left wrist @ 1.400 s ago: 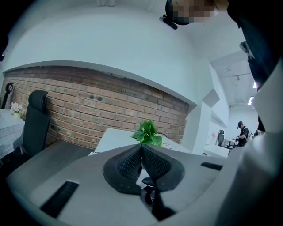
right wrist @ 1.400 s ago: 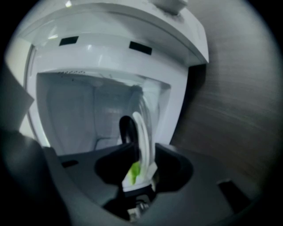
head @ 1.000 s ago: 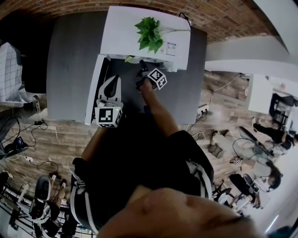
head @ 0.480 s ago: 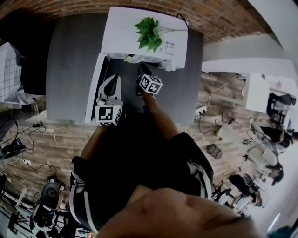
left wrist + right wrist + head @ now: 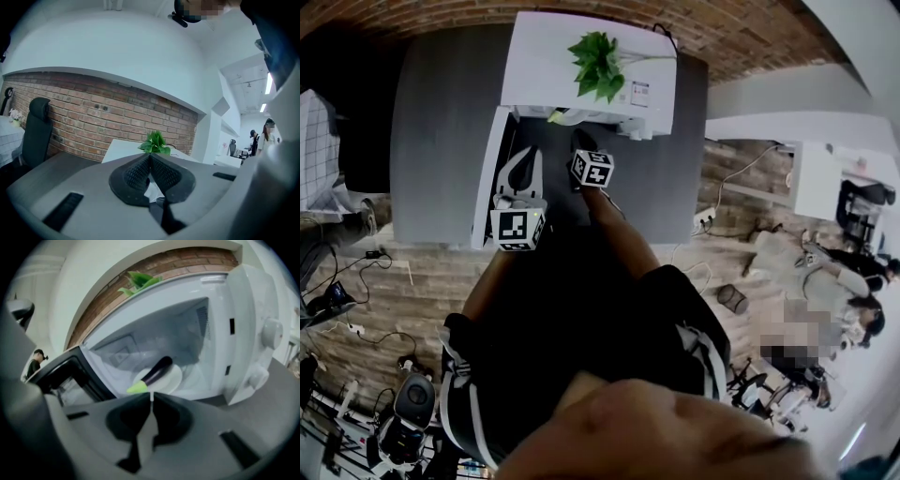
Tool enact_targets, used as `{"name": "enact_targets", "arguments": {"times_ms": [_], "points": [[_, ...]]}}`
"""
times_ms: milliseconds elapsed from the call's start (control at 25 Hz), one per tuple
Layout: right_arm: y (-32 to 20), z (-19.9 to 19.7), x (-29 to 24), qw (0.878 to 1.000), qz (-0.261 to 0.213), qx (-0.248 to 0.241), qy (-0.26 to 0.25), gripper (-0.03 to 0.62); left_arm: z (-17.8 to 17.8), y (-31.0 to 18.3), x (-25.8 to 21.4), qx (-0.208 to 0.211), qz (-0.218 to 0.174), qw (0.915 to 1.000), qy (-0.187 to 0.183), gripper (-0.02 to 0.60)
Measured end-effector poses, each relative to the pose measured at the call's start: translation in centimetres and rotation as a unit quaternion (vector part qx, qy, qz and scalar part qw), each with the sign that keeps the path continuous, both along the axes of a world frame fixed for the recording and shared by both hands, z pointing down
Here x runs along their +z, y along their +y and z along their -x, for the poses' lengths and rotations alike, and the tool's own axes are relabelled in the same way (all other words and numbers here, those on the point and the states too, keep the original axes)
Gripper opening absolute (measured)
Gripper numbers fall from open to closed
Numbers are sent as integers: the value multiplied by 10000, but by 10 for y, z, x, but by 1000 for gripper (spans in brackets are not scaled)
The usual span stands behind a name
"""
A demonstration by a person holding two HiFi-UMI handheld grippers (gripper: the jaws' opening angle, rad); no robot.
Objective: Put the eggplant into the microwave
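Observation:
The purple eggplant [image 5: 155, 372] with its green stem lies on a white plate [image 5: 174, 379] inside the open white microwave [image 5: 220, 310]. My right gripper [image 5: 151, 396] hangs just outside the opening, pointing down at the plate. Its jaws have just been closing and now meet with nothing between them. In the head view the right gripper [image 5: 579, 142] sits in front of the microwave [image 5: 581, 56], its marker cube [image 5: 592, 169] behind it. My left gripper [image 5: 518, 159] is shut and empty, held still beside the open door [image 5: 487, 178].
The microwave stands on a grey table [image 5: 441, 112] with a green plant [image 5: 598, 61] on top. Two knobs [image 5: 272, 333] sit on the right-hand panel. The door [image 5: 65, 376] swings out to the left. A brick wall [image 5: 93, 117] and a dark chair [image 5: 35, 131] lie beyond.
My right gripper has drawn back from the microwave opening, shifted left in the head view and rolled, as its cube shows. The left gripper has stayed put.

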State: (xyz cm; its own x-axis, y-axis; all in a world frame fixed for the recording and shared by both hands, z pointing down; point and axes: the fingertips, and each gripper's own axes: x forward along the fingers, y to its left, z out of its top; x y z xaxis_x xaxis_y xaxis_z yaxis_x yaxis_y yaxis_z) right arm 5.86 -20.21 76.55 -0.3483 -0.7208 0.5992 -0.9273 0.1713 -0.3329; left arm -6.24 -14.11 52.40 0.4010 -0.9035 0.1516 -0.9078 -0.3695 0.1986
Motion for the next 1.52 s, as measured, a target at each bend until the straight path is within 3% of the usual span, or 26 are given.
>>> {"name": "enact_targets", "arguments": {"times_ms": [600, 1520], "points": [[-14, 14, 37, 9992, 389, -77, 73, 43, 0, -11, 9, 97, 135, 9998, -48, 35], [-55, 16, 42, 9993, 359, -69, 81, 43, 4, -24, 20, 6, 300, 9995, 27, 35]]}}
